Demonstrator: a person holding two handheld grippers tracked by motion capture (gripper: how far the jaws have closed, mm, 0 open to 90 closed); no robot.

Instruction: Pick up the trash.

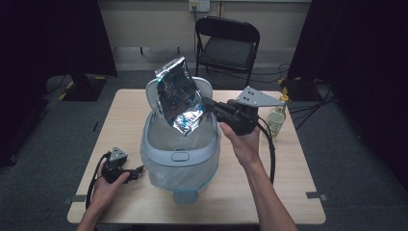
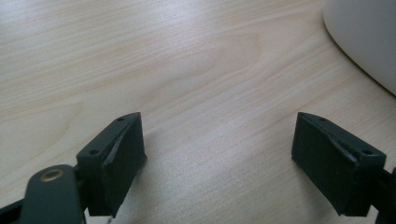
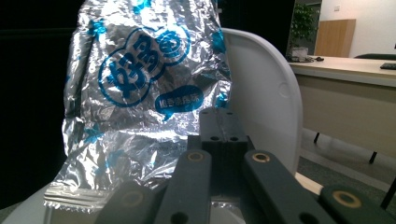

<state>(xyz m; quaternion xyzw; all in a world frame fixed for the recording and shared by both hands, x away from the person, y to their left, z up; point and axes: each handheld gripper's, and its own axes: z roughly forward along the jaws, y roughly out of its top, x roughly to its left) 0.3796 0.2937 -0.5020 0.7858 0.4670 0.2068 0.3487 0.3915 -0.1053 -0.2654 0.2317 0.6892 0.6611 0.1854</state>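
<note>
Foil bag (image 1: 179,96) — crinkled, silver with blue print — hung over the open mouth of the bin (image 1: 179,155), its lower sealed edge just inside the rim line and its top rising in front of the raised lid (image 1: 204,86). Right tongs (image 1: 208,103) had it by the right edge; in the right gripper view the two black jaws stood pressed flat together with the foil (image 3: 140,88) running down behind them, so the pinch looked firm, though the exact contact point sat hidden behind the jaws. Bin was lined with a thin plastic liner (image 1: 163,171) that draped outside over the rim and down the front.

Left tongs (image 1: 137,172) lay low on the table (image 1: 53,192) to the left of the bin, jaws wide apart and holding nothing; in the left gripper view bare wood showed between the pads (image 2: 122,154), with the bin's pale wall (image 2: 369,42) at the upper right.

Step judged: disposal, at the carry-over stage — bag positioned above the opening but not yet let go. Next move probably called for bringing the bag a little lower and more central over the bin, then parting the right jaws so it dropped inside the liner and not onto the rim. Light foil might cling or catch the lid. A small bottle (image 1: 276,119) stood to the right of the bin, untouched.
</note>
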